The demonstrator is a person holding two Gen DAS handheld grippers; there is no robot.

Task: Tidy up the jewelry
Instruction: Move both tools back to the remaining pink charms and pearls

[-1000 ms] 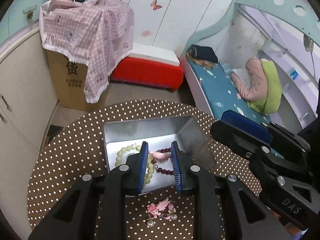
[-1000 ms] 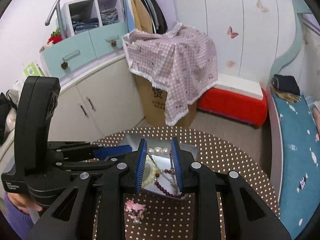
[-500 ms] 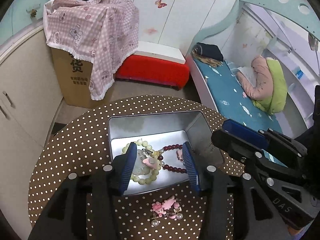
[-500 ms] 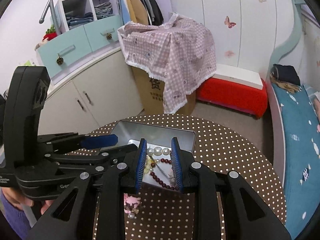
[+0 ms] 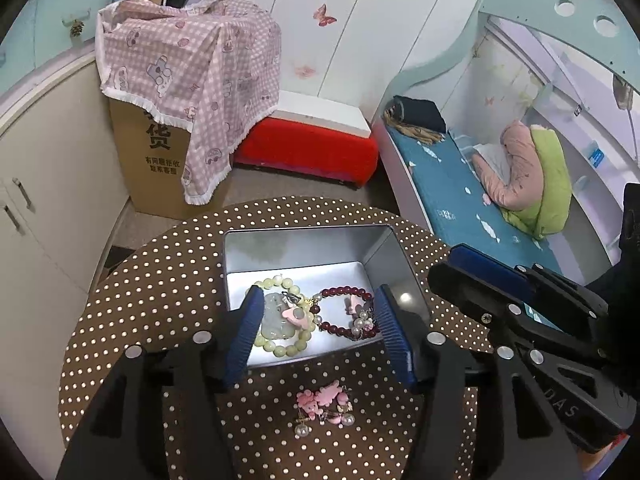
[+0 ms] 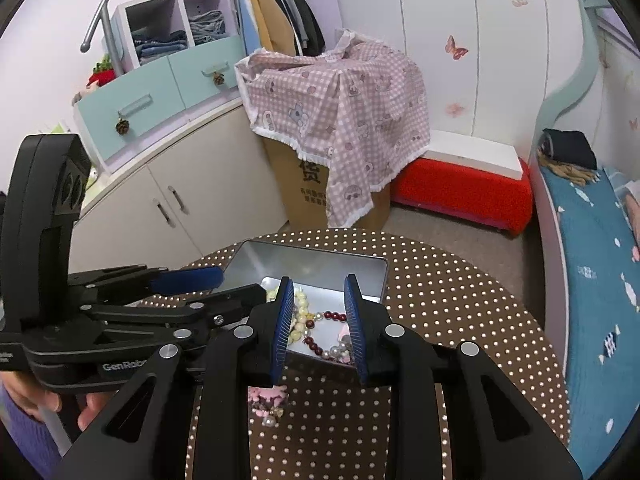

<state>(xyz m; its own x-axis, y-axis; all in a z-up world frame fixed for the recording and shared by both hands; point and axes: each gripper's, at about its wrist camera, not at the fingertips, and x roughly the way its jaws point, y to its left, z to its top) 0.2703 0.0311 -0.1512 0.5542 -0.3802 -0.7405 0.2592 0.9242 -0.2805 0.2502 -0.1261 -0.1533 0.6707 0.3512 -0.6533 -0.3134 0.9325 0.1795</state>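
Two bracelets (image 5: 316, 320) lie flat; tin (image 5: 308, 248) runs away lengthwise.

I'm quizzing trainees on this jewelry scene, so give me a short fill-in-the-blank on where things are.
1. The dark red bead bracelet lies inside the metal ____.
2. The pink earrings lie on the ____ tablecloth, outside the tin.
3. The left gripper holds ____.

Missing words: tin; polka-dot; nothing

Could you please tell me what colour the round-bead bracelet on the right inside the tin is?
Dark red bracelet, clearest in the left wrist view.
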